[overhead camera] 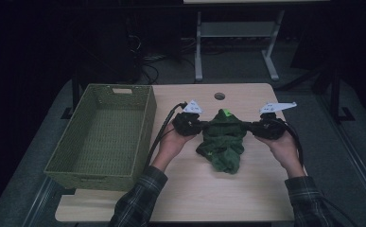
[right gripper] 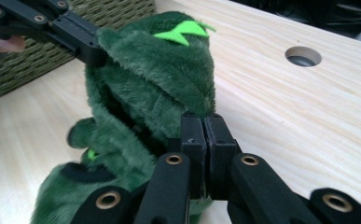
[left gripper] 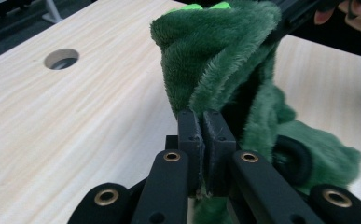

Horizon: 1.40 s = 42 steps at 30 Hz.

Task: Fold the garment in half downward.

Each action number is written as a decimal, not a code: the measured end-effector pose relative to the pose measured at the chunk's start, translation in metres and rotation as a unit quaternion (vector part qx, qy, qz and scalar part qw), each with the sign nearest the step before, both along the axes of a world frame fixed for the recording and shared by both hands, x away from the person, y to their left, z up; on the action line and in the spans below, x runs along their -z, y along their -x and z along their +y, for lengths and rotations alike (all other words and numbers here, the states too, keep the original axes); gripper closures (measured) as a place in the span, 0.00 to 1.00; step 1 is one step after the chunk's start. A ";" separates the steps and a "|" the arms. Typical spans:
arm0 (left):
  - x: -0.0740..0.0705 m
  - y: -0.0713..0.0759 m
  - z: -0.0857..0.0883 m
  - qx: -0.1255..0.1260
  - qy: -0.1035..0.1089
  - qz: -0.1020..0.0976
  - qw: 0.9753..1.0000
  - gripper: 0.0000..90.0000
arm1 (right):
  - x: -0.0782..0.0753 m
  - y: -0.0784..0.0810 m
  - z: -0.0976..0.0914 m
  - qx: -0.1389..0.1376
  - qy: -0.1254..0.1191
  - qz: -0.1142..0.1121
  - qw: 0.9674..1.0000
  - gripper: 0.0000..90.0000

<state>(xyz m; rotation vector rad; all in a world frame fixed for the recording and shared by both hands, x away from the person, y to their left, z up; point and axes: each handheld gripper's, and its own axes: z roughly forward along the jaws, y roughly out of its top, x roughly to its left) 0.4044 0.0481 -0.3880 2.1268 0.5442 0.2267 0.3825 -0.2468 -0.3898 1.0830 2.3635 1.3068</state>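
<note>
A dark green fuzzy garment (overhead camera: 223, 139) with bright green spikes and black patches hangs between my two grippers above the light wooden table (overhead camera: 185, 189). My left gripper (overhead camera: 200, 126) is shut on the fabric's left edge, seen close in the left gripper view, where the garment (left gripper: 215, 60) rises from the closed left gripper (left gripper: 205, 119). My right gripper (overhead camera: 248, 126) is shut on the opposite edge; in the right gripper view the right gripper (right gripper: 203, 122) pinches the garment (right gripper: 155, 79) below a lime spike. The lower part droops onto the table.
A green woven basket (overhead camera: 106, 135) stands on the table's left side, close to my left hand. A round cable hole (overhead camera: 219, 96) sits near the far edge. Beyond the table are a dark floor, cables and a white desk frame (overhead camera: 237, 42).
</note>
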 end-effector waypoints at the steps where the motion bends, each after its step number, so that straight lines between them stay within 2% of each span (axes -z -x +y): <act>1: 0.001 0.003 0.000 0.002 0.000 0.000 1.000 0.96 | 0.001 0.003 0.000 -0.004 0.001 0.004 1.000 0.98; 3: 0.003 0.009 0.000 0.007 0.000 0.000 1.000 0.96 | 0.003 0.010 0.000 -0.005 -0.002 -0.003 1.000 0.98; 5: 0.004 0.013 0.000 0.012 0.000 0.001 1.000 0.96 | 0.005 0.016 0.000 -0.011 -0.004 0.006 1.000 0.98; 7: 0.007 0.020 0.001 0.020 0.004 0.001 1.000 0.96 | 0.008 0.024 -0.001 -0.015 -0.003 -0.005 1.000 0.98; 9: 0.009 0.025 0.001 0.023 0.003 0.001 1.000 0.96 | 0.010 0.030 -0.002 -0.018 -0.005 0.000 1.000 0.98; 11: 0.010 0.030 0.003 0.031 0.002 0.001 1.000 0.96 | 0.012 0.038 -0.003 -0.019 -0.010 -0.013 1.000 0.98; 14: 0.015 0.038 0.004 0.037 0.002 0.002 0.999 0.96 | 0.015 0.048 -0.004 -0.028 -0.017 -0.012 0.999 0.98; 17: 0.022 0.046 0.006 0.044 0.000 0.005 0.999 0.96 | 0.017 0.059 -0.003 -0.036 -0.010 -0.001 0.999 0.98; 19: 0.027 0.052 0.007 0.051 -0.003 0.007 0.999 0.96 | 0.019 0.068 -0.004 -0.040 -0.016 -0.009 0.999 0.98; 21: 0.030 0.058 0.009 0.056 -0.003 0.013 0.998 0.96 | 0.020 0.075 -0.004 -0.048 -0.014 0.002 0.999 0.98; 24: 0.036 0.067 0.010 0.066 -0.003 0.018 0.998 0.96 | 0.024 0.087 -0.002 -0.056 -0.023 0.004 0.998 0.98; 26: 0.041 0.072 0.010 0.073 -0.007 0.022 0.997 0.96 | 0.029 0.093 0.000 -0.060 -0.014 0.006 0.998 0.98; 30: 0.052 0.078 0.010 0.081 -0.015 0.031 0.996 0.96 | 0.042 0.102 0.003 -0.068 -0.005 0.026 0.997 0.97; 36: 0.069 0.087 0.006 0.091 -0.024 0.044 0.995 0.96 | 0.059 0.110 0.003 -0.071 0.005 0.048 0.996 0.97; 38: 0.070 0.090 0.004 0.093 -0.030 0.045 0.994 0.96 | 0.062 0.112 0.004 -0.070 0.005 0.051 0.996 0.95; 42: 0.062 0.095 0.009 0.092 -0.021 0.035 0.995 0.88 | 0.058 0.118 0.001 -0.067 -0.008 0.049 0.997 0.84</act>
